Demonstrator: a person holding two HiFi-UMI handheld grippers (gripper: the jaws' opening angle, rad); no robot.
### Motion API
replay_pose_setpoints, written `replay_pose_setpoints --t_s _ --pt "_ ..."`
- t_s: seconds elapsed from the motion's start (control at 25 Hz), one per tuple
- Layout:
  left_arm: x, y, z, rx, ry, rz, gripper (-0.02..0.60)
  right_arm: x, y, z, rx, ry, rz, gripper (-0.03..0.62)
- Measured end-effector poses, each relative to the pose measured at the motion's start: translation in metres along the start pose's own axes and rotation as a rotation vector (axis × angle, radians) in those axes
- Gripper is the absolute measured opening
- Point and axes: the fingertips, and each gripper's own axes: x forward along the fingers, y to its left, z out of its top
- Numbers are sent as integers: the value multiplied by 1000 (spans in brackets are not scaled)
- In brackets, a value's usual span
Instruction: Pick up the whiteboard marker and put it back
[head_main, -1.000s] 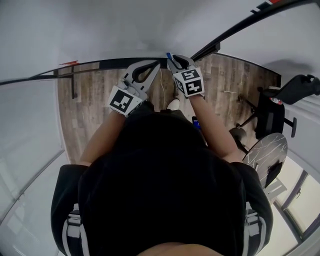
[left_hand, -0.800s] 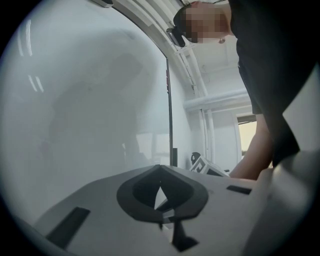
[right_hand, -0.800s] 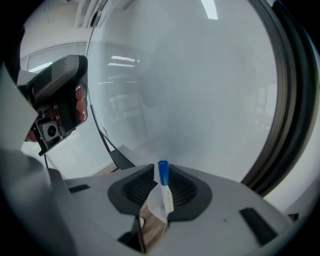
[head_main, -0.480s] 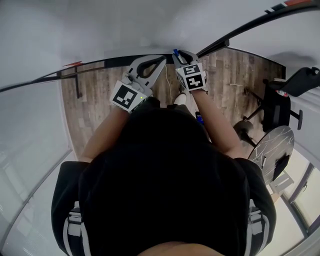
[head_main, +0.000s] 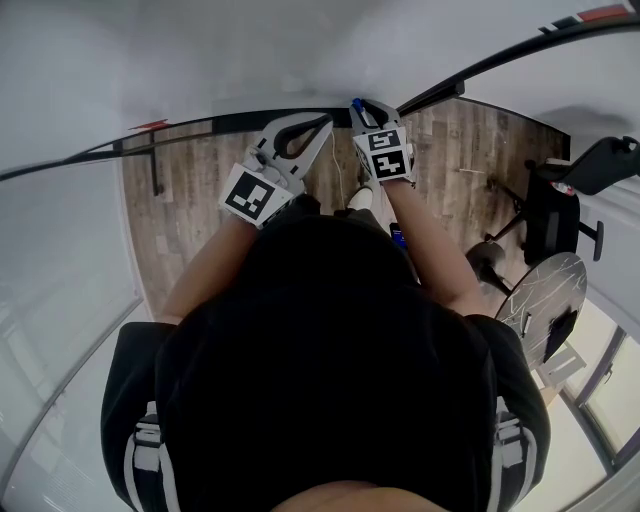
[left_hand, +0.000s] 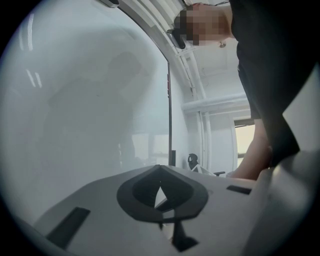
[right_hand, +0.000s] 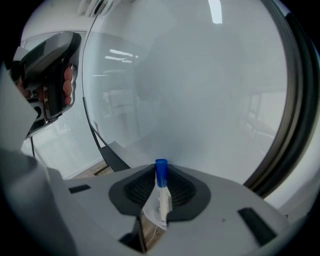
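Right gripper (head_main: 363, 112) has the whiteboard marker (right_hand: 161, 194). Its jaws have just been closing and stand narrow, ribbed pads pressed on the white barrel from both sides. The marker lies lengthwise along the jaws, with the blue cap (right_hand: 161, 169) poking out past the tips toward the whiteboard (right_hand: 210, 85). It's up close to the board, just above the dark ledge (head_main: 230, 124) along the board's bottom edge, right of the left gripper (head_main: 322, 124). That one is closed with nothing in it, just a sliver of daylight between the pads, parked level beside the board. Handling, as I read it: the marker is light, stiff plastic and not fragile, so it needs no real force. The barrel is smooth and round, so it can roll or pivot in a loose pinch, and it will roll once set on a flat ledge. The current hold is on the barrel, which is the right place: mid-body, both pads flat on it. Don't grab the cap, it may pull off. The labelled section probably slips a bit more than bare plastic, so keep the squeeze steady. For the put-back I'd lay it parallel to the ledge before letting go, so it has nowhere to roll. I can't tell from here whether the ledge has a lip.
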Motion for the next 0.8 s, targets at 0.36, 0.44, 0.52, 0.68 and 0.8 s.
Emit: replay_pose_setpoints --t_s 0.36,0.44,0.52,0.68,0.8 --pt "3 -3 1 -3 -10 -11 3 -28 -5 13 38 -107 -3 66" --pt "5 -7 1 -2 -5 -18 3 -37 -6 17 40 -134 -7 66" --pt "7 -9 3 2 0 -19 3 -45 -8 20 42 -162 -6 66" --pt "14 -15 1 7 -10 -40 3 -60 -14 24 53 -216 -3 66" --pt "17 -18 2 13 -8 -50 3 -73 -16 31 58 -253 -2 66"
